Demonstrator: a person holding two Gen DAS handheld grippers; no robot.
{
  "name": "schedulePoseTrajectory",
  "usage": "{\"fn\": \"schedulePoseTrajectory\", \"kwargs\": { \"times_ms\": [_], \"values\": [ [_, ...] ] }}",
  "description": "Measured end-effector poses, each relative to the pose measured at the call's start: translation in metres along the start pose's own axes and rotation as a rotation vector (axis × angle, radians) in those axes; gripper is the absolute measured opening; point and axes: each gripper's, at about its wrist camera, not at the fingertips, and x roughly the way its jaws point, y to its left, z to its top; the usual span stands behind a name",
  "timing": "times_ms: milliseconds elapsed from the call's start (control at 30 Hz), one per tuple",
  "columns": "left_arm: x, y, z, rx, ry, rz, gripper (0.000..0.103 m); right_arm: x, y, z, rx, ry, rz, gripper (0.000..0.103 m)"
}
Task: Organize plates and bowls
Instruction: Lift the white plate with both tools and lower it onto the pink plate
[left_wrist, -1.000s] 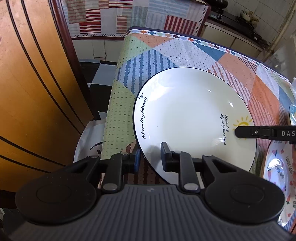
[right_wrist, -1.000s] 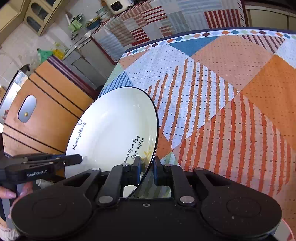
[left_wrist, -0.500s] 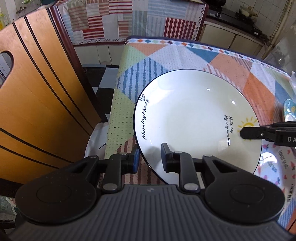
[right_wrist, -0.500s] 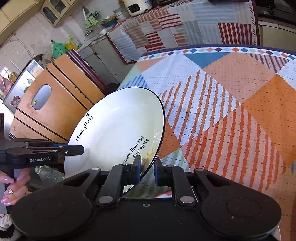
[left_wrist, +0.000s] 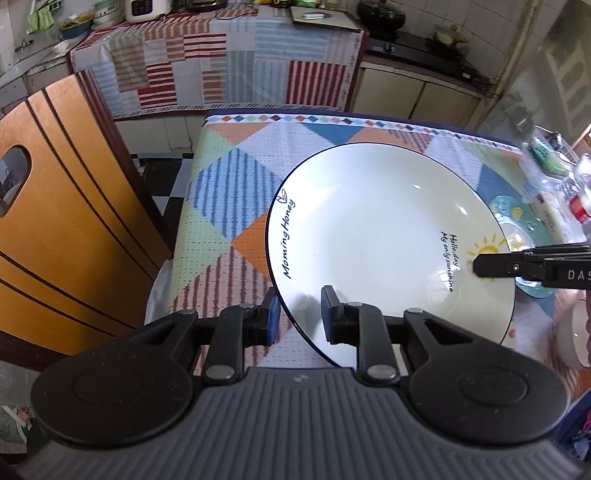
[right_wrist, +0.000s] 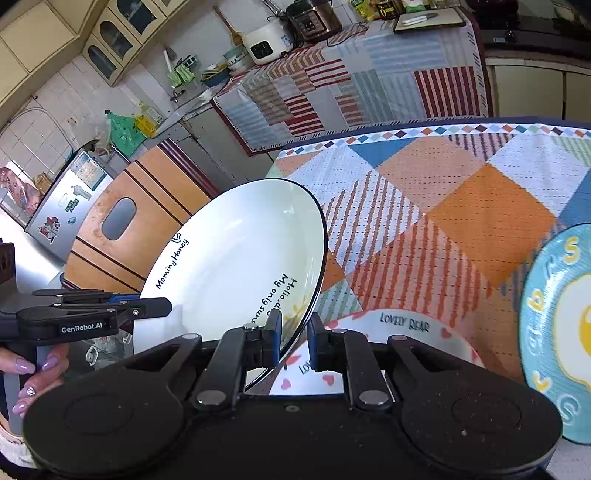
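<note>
A: Where is the white plate (left_wrist: 384, 236)?
B: It hangs tilted above the patchwork tablecloth (left_wrist: 229, 184), clear of the table, held at two opposite points on its dark-lined rim. It bears the words "Morning Honey" and a small sun drawing.

A: How does your left gripper (left_wrist: 297, 319) stand?
B: Narrowed onto the plate's near edge: one finger lies above the rim, the other below it.

A: And your right gripper (right_wrist: 293, 338)?
B: Likewise pinched on the rim, at the side with the sun. In the left wrist view its fingers (left_wrist: 495, 264) reach in over that drawing.

A: What lies beneath?
B: A white plate with red hearts (right_wrist: 406, 325), lettered "LOVELY BEAR", rests on the cloth just under the lifted plate's lower edge. A blue plate (right_wrist: 546, 314) with a yellow centre sits near it, further to your right.

A: And off the table?
B: An orange wooden chair back (left_wrist: 55, 221) stands beside the left edge.
</note>
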Motion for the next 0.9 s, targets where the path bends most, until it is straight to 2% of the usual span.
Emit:
{"fn": "schedulePoseTrajectory", "kwargs": {
  "times_ms": [233, 433, 700, 800, 900],
  "values": [
    [-0.023, -0.039, -0.012, 0.054, 0.008, -0.043, 0.022, -0.046, -0.006, -0.023, 0.016, -0.02, -0.031, 0.018],
    [-0.027, -0.075, -0.032, 0.084, 0.039, -0.058, 0.022, -0.079, -0.018, -0.054, 0.064, -0.049, -0.064, 0.018],
    [0.001, -0.105, -0.054, 0.105, 0.107, -0.104, 0.022, -0.096, -0.044, -0.091, 0.141, -0.063, -0.109, 0.018],
    [0.015, -0.113, -0.061, 0.113, 0.132, -0.103, 0.022, -0.093, -0.052, -0.104, 0.157, -0.037, -0.129, 0.018],
    [0.026, -0.121, -0.068, 0.133, 0.131, -0.071, 0.022, -0.086, -0.068, -0.112, 0.21, -0.019, -0.122, 0.018]
  ]
}}
